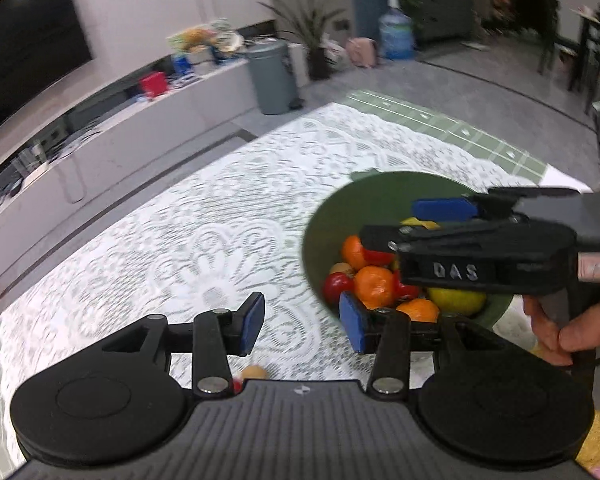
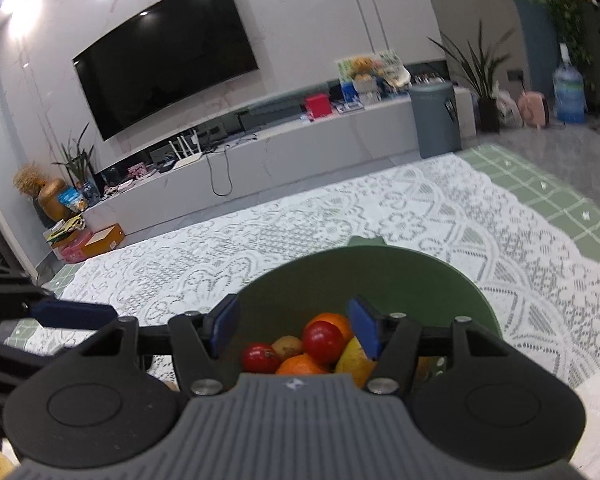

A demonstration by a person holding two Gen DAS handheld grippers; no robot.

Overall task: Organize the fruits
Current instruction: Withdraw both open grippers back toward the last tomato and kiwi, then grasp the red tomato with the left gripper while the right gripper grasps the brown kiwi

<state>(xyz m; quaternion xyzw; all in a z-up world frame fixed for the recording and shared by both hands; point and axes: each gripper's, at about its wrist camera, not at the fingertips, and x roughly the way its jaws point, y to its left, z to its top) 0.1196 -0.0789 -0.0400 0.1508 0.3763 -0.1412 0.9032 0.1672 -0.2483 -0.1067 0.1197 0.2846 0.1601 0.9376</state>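
The fruits (image 2: 312, 350) are heaped in a green bowl (image 2: 452, 280), which is set on a white lace cloth (image 2: 340, 216) laid over a green checked cover (image 2: 540, 196). Oranges, small red fruits, a yellow one and a small tan one are seen piled together at the bottom of the bowl. One more small tan fruit (image 1: 254, 372) is glimpsed on the lace, outside the bowl and just under the left gripper (image 1: 302, 320); beside it a sliver of red is half hidden by the gripper body.

The left gripper is held with its blue pads spread and nothing between them, its right pad just at the bowl's near rim. The right gripper (image 2: 296, 330) is poised above the bowl, also spread and empty, with the fruit heap seen through the gap. In the left wrist view it is held by a hand (image 1: 560, 328) at the right edge.

The sorting is judged to be nearly done, with the stray fruit apparently left. Several risks are foreseen. The two grippers are crowded around one bowl, so a collision could be caused by any careless sweep. The bowl could be nudged or tipped if its rim is caught by the left pad. The round fruit could be rolled away across the lace if it is pinched off-centre.
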